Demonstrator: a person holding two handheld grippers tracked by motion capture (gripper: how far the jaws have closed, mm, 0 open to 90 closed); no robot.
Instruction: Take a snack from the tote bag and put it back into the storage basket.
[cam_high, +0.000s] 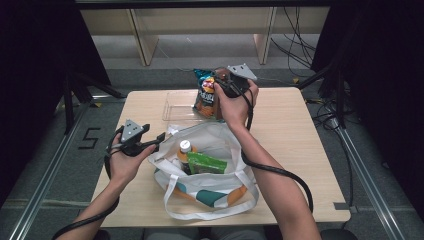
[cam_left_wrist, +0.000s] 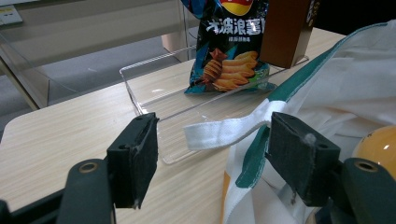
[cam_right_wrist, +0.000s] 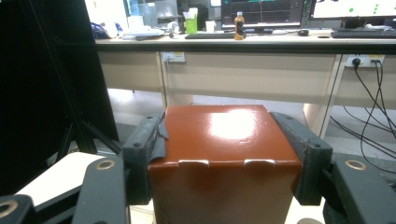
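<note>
A white tote bag (cam_high: 212, 187) with teal and orange trim lies open at the table's near middle. It holds a white-capped bottle (cam_high: 185, 148) and a green packet (cam_high: 206, 163). My left gripper (cam_high: 161, 137) is at the bag's left rim. In the left gripper view my left gripper (cam_left_wrist: 212, 149) is open, and the bag's white strap (cam_left_wrist: 224, 133) lies loose between the pads. My right gripper (cam_high: 222, 80) holds a brown box (cam_high: 221, 75) above the far side of the table, beside a chips bag (cam_high: 205, 95). In the right gripper view, my right gripper (cam_right_wrist: 229, 149) is shut on the brown box (cam_right_wrist: 224, 186).
A clear plastic tray (cam_left_wrist: 154, 93) sits at the far middle of the table (cam_high: 290, 135), with the chips bag (cam_left_wrist: 229, 46) standing in it. A dark frame and cables flank the table; shelving stands beyond the far edge.
</note>
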